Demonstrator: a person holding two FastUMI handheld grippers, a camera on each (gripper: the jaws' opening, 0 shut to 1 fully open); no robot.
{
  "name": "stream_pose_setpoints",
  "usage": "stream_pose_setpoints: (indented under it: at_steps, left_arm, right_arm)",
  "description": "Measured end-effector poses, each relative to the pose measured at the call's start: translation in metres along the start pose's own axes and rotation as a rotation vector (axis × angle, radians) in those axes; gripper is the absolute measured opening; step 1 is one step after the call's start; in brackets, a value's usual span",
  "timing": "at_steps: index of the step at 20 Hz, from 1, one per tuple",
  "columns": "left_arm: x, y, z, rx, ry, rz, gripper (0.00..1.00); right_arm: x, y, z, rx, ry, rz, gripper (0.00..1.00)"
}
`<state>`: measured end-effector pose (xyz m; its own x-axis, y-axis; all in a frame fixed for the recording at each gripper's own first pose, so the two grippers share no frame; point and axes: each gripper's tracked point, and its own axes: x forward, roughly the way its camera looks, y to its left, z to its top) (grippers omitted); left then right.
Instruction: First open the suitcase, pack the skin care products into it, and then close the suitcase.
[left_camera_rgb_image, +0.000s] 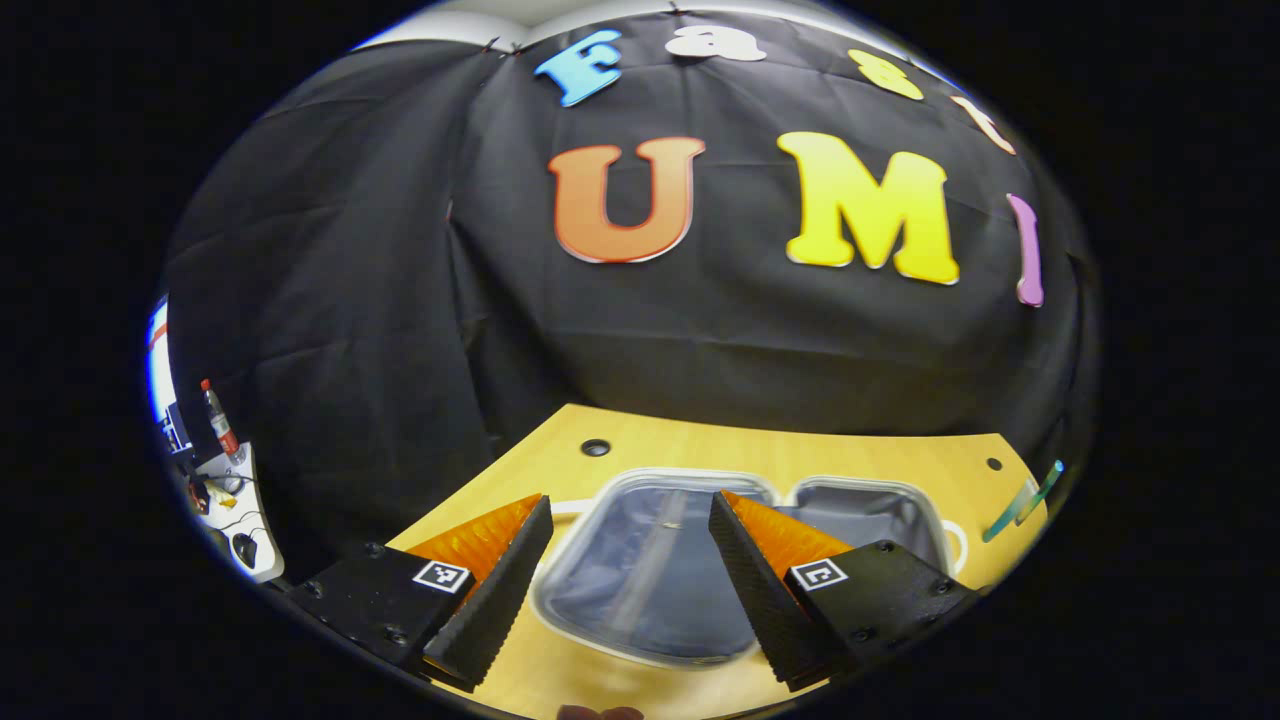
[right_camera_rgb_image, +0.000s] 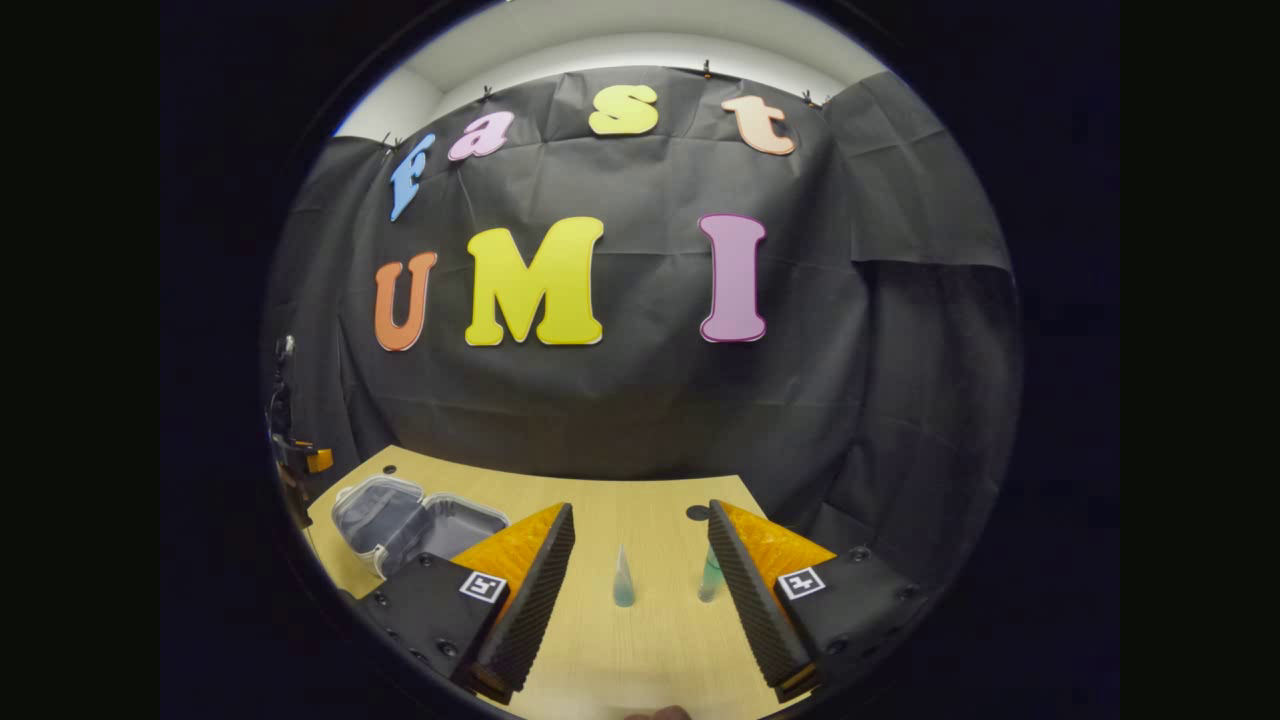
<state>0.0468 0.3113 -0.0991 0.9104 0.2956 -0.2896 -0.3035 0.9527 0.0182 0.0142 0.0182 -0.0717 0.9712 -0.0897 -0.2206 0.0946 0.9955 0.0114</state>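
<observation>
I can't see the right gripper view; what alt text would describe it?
The open right gripper points across a wooden table at two slim tubes standing between its fingers. An open suitcase lies farther left, before a black cloth wall.

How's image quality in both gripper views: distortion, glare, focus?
Left gripper view: strong fisheye bend, table edge curves; open suitcase sharp enough, its lining dim, soft sheen on the rim; bright overexposed patch at far left. Right gripper view: same bowing, lit ceiling strip on top; the two tubes are small and slightly soft, one partly behind a finger. No motion blur in either.
</observation>
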Motion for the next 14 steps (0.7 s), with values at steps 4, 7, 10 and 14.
stream_pose_setpoints:
  at_steps: [4,7,10,14]
  left_arm:
    - [-0.049,-0.113,0.017,0.029,-0.060,-0.108,1.00]
    - [-0.075,-0.172,0.008,0.077,-0.070,-0.162,1.00]
    - [-0.092,-0.229,-0.002,0.093,-0.046,-0.241,1.00]
    - [-0.110,-0.321,-0.034,0.105,0.013,-0.379,1.00]
  right_arm:
    - [0.003,-0.031,-0.007,0.014,-0.005,0.008,0.80]
    - [0.000,-0.053,-0.010,0.012,-0.007,0.026,0.80]
    - [-0.001,-0.078,-0.020,-0.010,0.003,0.043,0.80]
    - [0.000,-0.116,-0.029,-0.019,0.019,0.033,0.80]
